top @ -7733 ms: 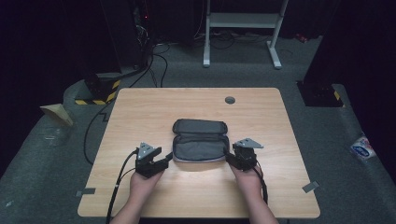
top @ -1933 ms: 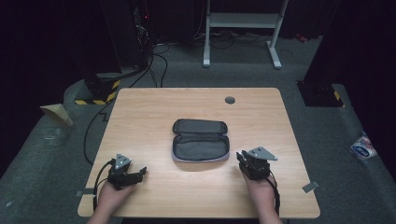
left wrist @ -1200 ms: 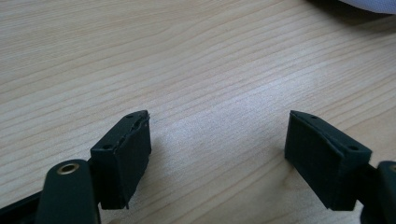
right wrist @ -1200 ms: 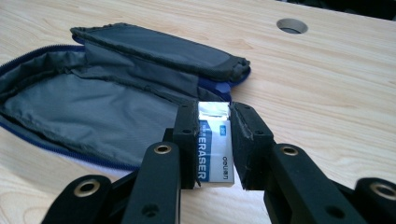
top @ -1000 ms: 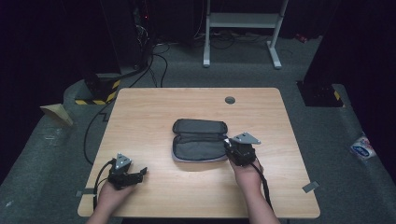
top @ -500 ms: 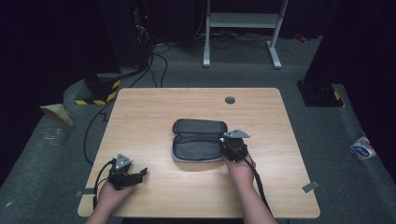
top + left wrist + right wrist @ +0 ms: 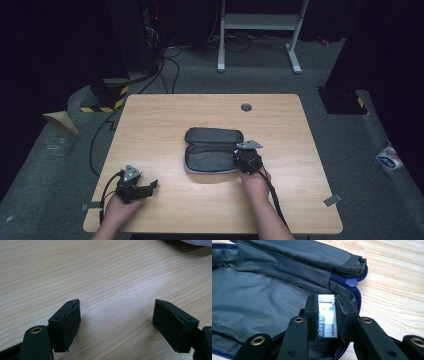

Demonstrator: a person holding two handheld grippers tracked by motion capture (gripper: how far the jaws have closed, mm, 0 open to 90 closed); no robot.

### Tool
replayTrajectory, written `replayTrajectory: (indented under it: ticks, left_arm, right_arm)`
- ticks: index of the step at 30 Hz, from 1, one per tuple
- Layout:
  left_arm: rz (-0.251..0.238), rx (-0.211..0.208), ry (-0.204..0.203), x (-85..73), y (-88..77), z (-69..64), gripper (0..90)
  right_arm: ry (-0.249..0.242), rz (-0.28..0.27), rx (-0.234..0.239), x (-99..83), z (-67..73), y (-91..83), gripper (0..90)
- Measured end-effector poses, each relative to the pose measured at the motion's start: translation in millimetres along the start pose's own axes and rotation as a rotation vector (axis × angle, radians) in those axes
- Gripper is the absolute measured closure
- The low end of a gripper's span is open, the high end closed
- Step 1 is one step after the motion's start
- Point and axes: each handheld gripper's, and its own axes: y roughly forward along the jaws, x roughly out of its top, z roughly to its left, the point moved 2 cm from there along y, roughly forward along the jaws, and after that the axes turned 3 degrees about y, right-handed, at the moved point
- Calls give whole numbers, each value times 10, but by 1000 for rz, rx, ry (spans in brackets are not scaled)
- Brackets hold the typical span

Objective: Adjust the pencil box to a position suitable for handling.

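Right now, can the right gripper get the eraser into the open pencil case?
Probably yes. The right gripper, shut on the eraser, hangs over the pencil case at its right end; the case lies unzipped with bare lining below. The left gripper sits well away.

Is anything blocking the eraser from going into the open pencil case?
Nothing visible does. The right gripper is shut on the eraser, right above the pencil case. The case lies unzipped, and the grey lining under the eraser is bare.
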Motion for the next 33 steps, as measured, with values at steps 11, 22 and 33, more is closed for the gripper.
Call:
replayTrajectory:
  ticks: [11, 22, 33]
  left_arm:
    - [0, -1, 1, 0, -1, 0, 227]
    - [-1, -1, 2, -1, 0, 0, 228]
    - [-1, 0, 1, 0, 0, -1, 227]
  right_arm:
    - [6, -4, 0, 5, -15, 17, 669]
    - [16, -23, 19, 36, -15, -75, 627]
    - [20, -45, 35, 65, -44, -168, 608]
